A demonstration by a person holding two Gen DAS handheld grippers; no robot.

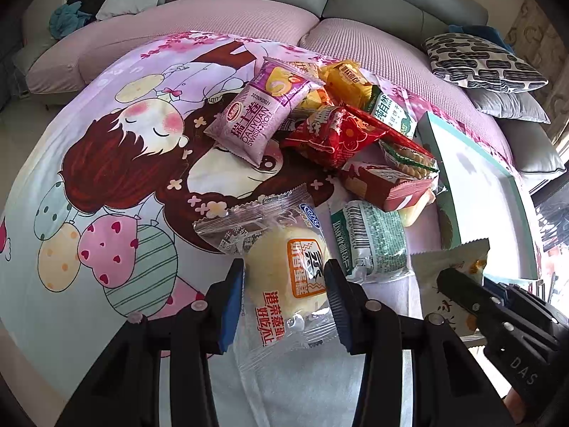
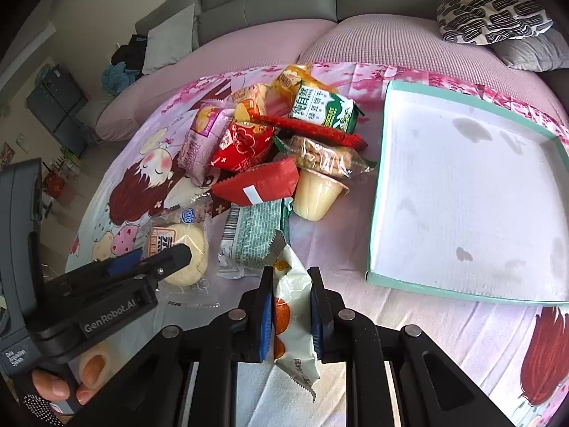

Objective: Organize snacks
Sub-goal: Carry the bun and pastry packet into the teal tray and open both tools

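Snacks lie heaped on the cartoon-printed pink bedsheet (image 2: 444,323), just left of the shallow white cardboard tray with the teal rim (image 2: 466,192), which I see holds nothing yet. My left gripper (image 1: 286,284) has its jaws closed on the clear-wrapped round yellow steamed cake (image 1: 284,270), a blue pad pressing each side of the packet. My right gripper (image 2: 291,306) is closed tight on the white crinkled snack packet printed with orange rounds (image 2: 293,323), which stands upright between the pads. In the pile I can make out a pink Swiss-roll packet (image 1: 254,121), a red foil packet (image 1: 338,135), a green-and-white biscuit packet (image 2: 322,110) and a pale yellow pudding cup (image 2: 314,195).
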